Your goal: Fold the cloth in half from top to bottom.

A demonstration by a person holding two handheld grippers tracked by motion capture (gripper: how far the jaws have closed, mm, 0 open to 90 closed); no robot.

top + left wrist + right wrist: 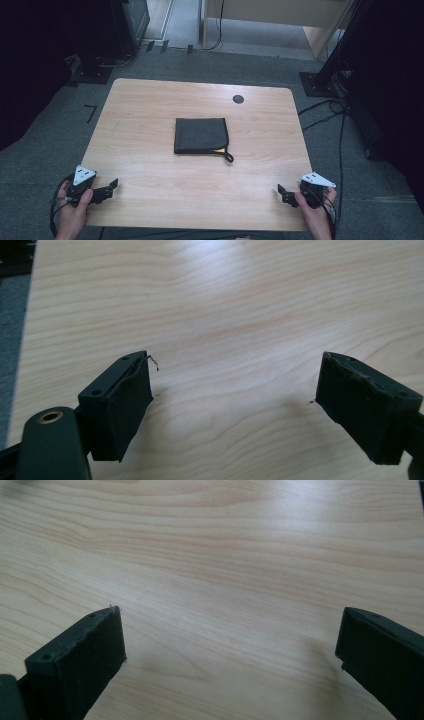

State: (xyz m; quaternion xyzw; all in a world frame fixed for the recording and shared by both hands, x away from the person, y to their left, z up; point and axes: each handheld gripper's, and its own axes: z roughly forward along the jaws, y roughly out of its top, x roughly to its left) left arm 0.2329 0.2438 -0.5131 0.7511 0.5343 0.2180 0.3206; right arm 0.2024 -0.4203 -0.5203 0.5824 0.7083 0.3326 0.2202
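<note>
A folded black cloth (pixel 201 135) with a yellow edge and a small black loop at its near right corner lies flat in the middle of the wooden table (pixel 150 105). My left gripper (pixel 113 185) is at the table's near left corner, held in a hand, jaws wide apart and empty. In the left gripper view the gripper (pixel 235 390) has only bare wood between its black pads. My right gripper (pixel 281 192) sits at the near right corner in the other hand, open. In the right gripper view the gripper (pixel 230 640) likewise frames bare wood. Both are well short of the cloth.
A dark round grommet (pixel 238 99) is set in the table near its far right edge. Grey carpet surrounds the table, with cables (pixel 325 112) on the floor at the right and dark stands behind. A cable loops from the left gripper at the bottom left.
</note>
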